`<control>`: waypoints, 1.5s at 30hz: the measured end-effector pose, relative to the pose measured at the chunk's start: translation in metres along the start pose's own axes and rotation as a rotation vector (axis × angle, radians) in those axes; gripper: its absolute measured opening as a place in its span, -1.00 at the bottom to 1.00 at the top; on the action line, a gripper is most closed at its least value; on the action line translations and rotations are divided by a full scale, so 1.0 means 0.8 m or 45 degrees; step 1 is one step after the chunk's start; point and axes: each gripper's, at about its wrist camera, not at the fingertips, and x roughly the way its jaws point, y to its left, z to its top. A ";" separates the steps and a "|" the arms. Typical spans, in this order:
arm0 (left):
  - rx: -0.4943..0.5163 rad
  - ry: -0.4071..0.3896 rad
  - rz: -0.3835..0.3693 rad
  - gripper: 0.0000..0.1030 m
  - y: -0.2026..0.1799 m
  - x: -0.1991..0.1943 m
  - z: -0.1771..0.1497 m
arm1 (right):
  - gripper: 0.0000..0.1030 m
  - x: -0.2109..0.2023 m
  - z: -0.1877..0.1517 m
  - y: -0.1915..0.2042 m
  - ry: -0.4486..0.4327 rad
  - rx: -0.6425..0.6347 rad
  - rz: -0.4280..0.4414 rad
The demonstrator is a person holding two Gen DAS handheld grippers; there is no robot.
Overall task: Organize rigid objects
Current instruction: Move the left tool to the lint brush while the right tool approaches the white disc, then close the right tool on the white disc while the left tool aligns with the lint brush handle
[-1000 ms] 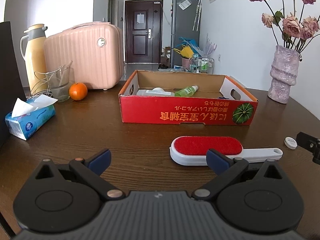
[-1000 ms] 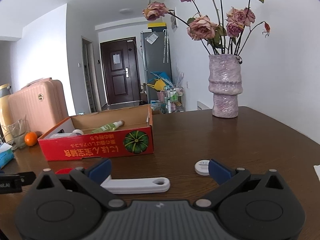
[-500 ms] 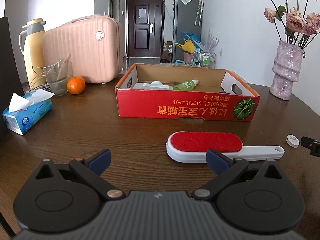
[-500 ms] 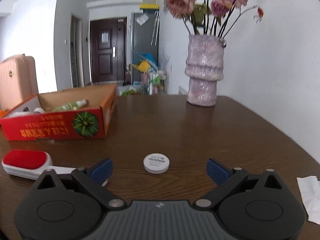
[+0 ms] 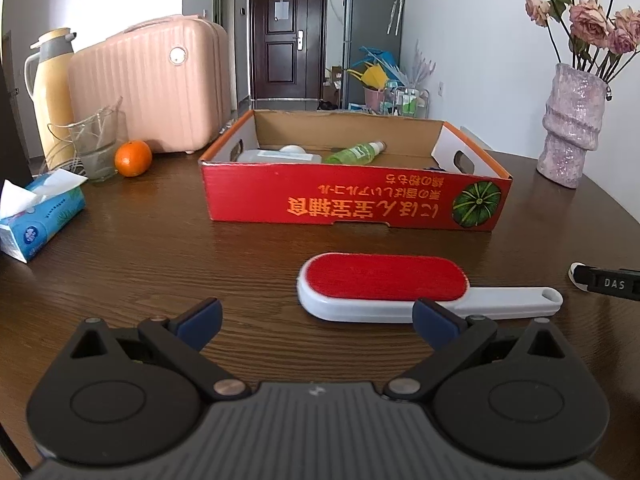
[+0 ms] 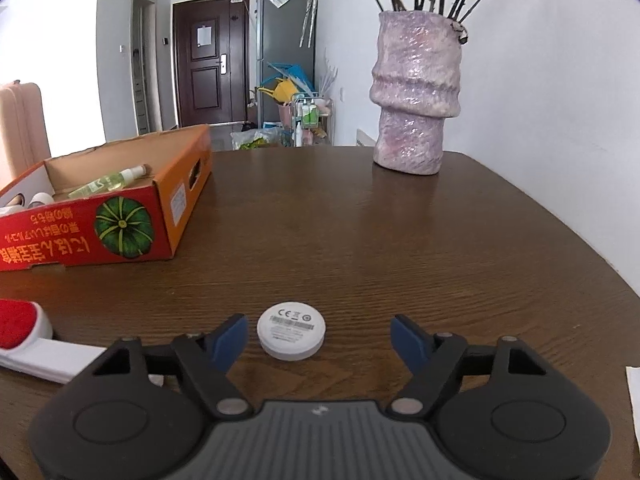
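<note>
A small white round puck [image 6: 291,336] lies on the dark wooden table between the fingers of my right gripper [image 6: 320,338]. Its jaws are closing and the pads stand apart from the puck on both sides. A white lint brush with a red pad [image 5: 384,290] lies flat just ahead of my left gripper [image 5: 318,320], which is open with nothing between its fingers; the brush handle [image 6: 44,356] shows at the left of the right wrist view. Behind it stands a red cardboard box [image 5: 356,206] holding a green bottle [image 5: 354,153] and white items.
A lilac vase of dried roses [image 6: 416,96] stands at the far right. Left of the box are an orange [image 5: 133,158], a glass jug [image 5: 94,148], a tissue pack [image 5: 38,216], a yellow thermos [image 5: 50,92] and a pink suitcase [image 5: 156,88]. White paper [image 6: 634,396] lies at the right edge.
My right gripper swung right and lower, from the brush handle to the white puck, and its jaws have narrowed. The left gripper crept closer to the brush.
</note>
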 end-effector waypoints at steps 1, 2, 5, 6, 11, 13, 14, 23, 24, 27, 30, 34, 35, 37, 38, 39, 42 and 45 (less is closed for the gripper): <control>-0.001 0.007 -0.003 1.00 -0.003 0.002 0.000 | 0.29 0.002 0.001 0.000 0.009 -0.003 0.004; 0.000 0.014 -0.005 1.00 -0.006 0.004 0.001 | 0.17 0.005 0.001 0.001 0.022 -0.003 0.015; 0.004 0.030 -0.004 1.00 -0.018 0.009 0.002 | -0.08 0.012 0.003 0.000 0.037 0.000 0.040; 0.006 0.032 -0.003 1.00 -0.021 0.010 0.002 | -0.13 0.012 0.004 0.000 0.036 0.001 0.048; 0.016 0.035 -0.002 1.00 -0.034 0.013 0.003 | -0.25 0.015 0.005 0.001 0.026 -0.007 0.066; 0.022 0.041 -0.001 1.00 -0.039 0.014 0.002 | -0.25 0.013 0.005 0.000 0.023 0.000 0.070; 0.024 0.042 -0.002 1.00 -0.041 0.015 0.003 | -0.25 0.010 0.005 -0.001 0.007 0.008 0.071; 0.010 0.070 -0.003 1.00 -0.060 0.020 0.003 | -0.25 -0.065 0.006 -0.002 -0.225 0.052 0.109; 0.005 0.076 0.001 1.00 -0.064 0.022 0.003 | -0.25 -0.075 0.006 0.000 -0.250 0.048 0.119; -0.006 0.089 0.004 1.00 -0.073 0.026 0.005 | -0.25 -0.102 0.000 0.004 -0.316 0.046 0.169; -0.003 0.088 0.041 1.00 -0.086 0.031 0.007 | -0.25 -0.121 -0.005 0.009 -0.356 0.043 0.197; -0.025 0.092 0.070 1.00 -0.101 0.041 0.013 | -0.25 -0.129 -0.006 0.010 -0.371 0.048 0.214; -0.034 0.095 0.070 1.00 -0.104 0.044 0.014 | -0.25 -0.130 -0.007 0.008 -0.369 0.055 0.213; -0.040 0.096 0.087 1.00 -0.111 0.049 0.016 | -0.25 -0.129 -0.007 0.005 -0.363 0.070 0.211; -0.041 0.096 0.104 1.00 -0.114 0.052 0.016 | -0.25 -0.128 -0.007 0.005 -0.359 0.079 0.208; -0.042 0.097 0.119 1.00 -0.118 0.054 0.017 | -0.25 -0.127 -0.007 0.004 -0.354 0.084 0.205; -0.047 0.097 0.159 1.00 -0.127 0.062 0.020 | -0.25 -0.124 -0.008 0.004 -0.339 0.093 0.201; -0.054 0.097 0.195 1.00 -0.132 0.070 0.023 | -0.25 -0.122 -0.009 0.005 -0.328 0.091 0.200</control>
